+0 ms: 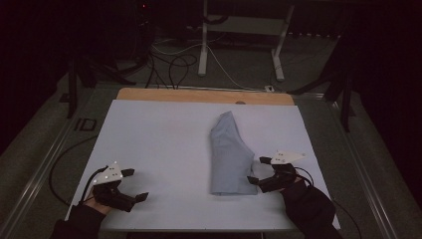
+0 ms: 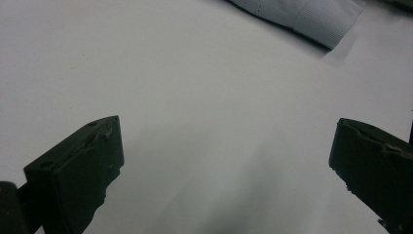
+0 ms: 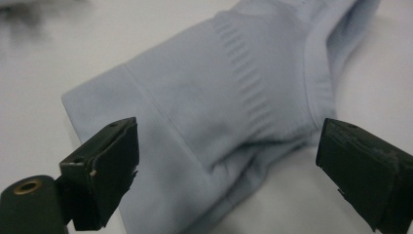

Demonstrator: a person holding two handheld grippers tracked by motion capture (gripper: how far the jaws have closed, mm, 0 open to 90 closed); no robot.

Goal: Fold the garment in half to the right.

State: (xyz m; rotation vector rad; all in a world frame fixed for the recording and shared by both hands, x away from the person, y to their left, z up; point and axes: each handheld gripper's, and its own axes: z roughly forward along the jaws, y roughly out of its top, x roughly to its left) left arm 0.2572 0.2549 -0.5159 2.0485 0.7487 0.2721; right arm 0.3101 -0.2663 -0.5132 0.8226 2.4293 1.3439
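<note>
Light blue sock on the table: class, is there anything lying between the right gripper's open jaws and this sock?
Nothing visible does. The right gripper is open beside the near right edge of the light blue sock, and in the right gripper view the sock lies directly ahead between the spread jaws, on the bare white table sheet.

the sock is pale blue, with a ribbed band across its knit. the desk under it is plain white, with a tan wood strip beyond the sock. the tongs beside the sock are black with a white plate.
</note>
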